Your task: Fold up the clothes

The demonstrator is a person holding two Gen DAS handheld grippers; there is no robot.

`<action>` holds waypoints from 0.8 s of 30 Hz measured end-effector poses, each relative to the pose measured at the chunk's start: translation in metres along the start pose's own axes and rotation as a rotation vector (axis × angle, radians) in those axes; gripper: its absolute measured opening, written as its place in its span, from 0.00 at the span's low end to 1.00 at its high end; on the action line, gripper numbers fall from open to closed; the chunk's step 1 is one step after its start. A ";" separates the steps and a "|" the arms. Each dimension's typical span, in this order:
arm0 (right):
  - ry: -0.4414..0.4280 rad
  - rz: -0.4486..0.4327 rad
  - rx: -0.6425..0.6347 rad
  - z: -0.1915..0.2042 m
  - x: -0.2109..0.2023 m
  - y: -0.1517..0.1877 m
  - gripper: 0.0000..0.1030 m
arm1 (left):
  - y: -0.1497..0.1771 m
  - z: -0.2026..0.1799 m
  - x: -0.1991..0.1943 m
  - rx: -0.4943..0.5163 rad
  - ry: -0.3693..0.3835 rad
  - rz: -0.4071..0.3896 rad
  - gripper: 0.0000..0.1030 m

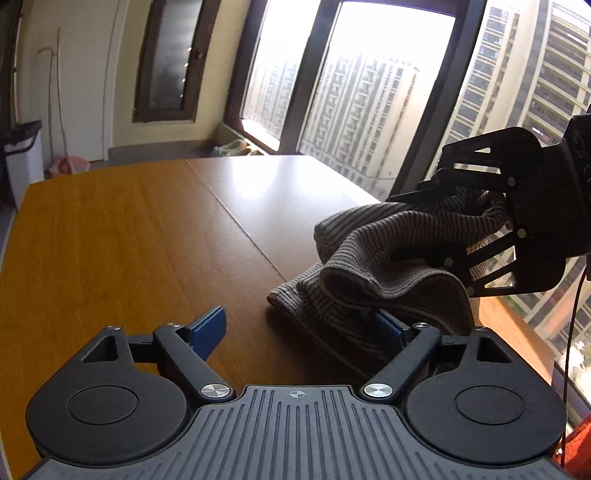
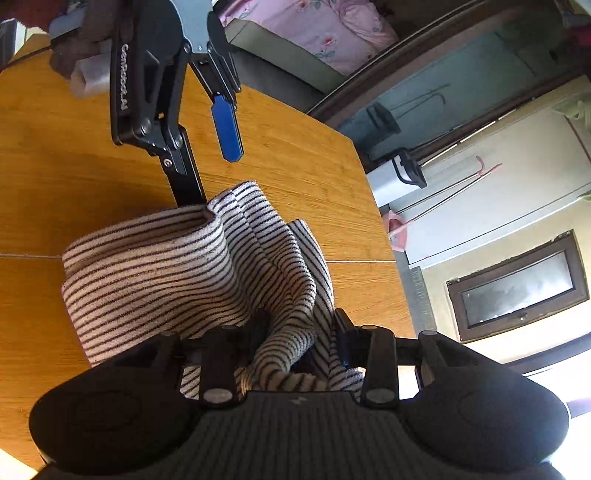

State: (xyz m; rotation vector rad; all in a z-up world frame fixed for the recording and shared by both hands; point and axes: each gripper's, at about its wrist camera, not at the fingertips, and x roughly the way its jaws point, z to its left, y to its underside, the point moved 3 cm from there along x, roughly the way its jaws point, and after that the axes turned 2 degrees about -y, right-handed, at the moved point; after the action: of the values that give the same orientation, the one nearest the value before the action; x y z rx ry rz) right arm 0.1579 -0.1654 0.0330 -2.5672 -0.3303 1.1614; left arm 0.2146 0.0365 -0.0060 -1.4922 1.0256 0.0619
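A striped cloth (image 1: 373, 254) in cream with thin dark lines hangs bunched over the wooden table (image 1: 110, 236). My right gripper (image 1: 461, 229) is shut on its upper part and lifts it; in the right wrist view the cloth (image 2: 177, 266) fills the space between the fingers. My left gripper (image 1: 299, 328) is open, low over the table. Its left blue pad (image 1: 208, 328) is bare; its right finger is under the cloth's hanging edge. The left gripper also shows in the right wrist view (image 2: 210, 162), with one blue pad (image 2: 227, 129) free and the other finger behind the cloth.
The table has a seam (image 1: 236, 218) running across its middle. Tall windows (image 1: 351, 92) stand beyond its far edge. A white bin (image 1: 22, 158) and a pink object (image 1: 70, 164) sit on the floor at the left. A pink floral fabric (image 2: 314, 29) lies beyond the table.
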 end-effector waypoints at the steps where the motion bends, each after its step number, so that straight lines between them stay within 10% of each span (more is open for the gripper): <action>1: 0.000 -0.005 0.031 -0.005 0.000 0.000 0.43 | -0.005 -0.001 -0.007 -0.014 0.019 -0.024 0.88; 5: 0.047 -0.028 0.108 -0.032 -0.009 0.003 0.72 | -0.028 -0.024 -0.026 -0.014 0.129 -0.131 0.93; 9: 0.089 -0.053 0.200 -0.051 -0.022 0.015 0.77 | -0.039 -0.064 -0.010 0.094 0.179 -0.135 0.94; 16: 0.119 -0.120 0.546 -0.092 -0.037 0.053 0.82 | -0.027 -0.100 0.050 0.290 0.076 -0.014 0.92; 24: 0.138 0.005 0.861 -0.104 0.027 0.090 0.86 | -0.016 -0.099 0.064 0.326 0.010 0.022 0.92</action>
State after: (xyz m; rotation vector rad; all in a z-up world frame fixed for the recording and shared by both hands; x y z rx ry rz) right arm 0.2623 -0.2582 0.0467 -1.8596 0.1843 0.8535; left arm 0.2120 -0.0824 -0.0071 -1.1854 1.0072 -0.0936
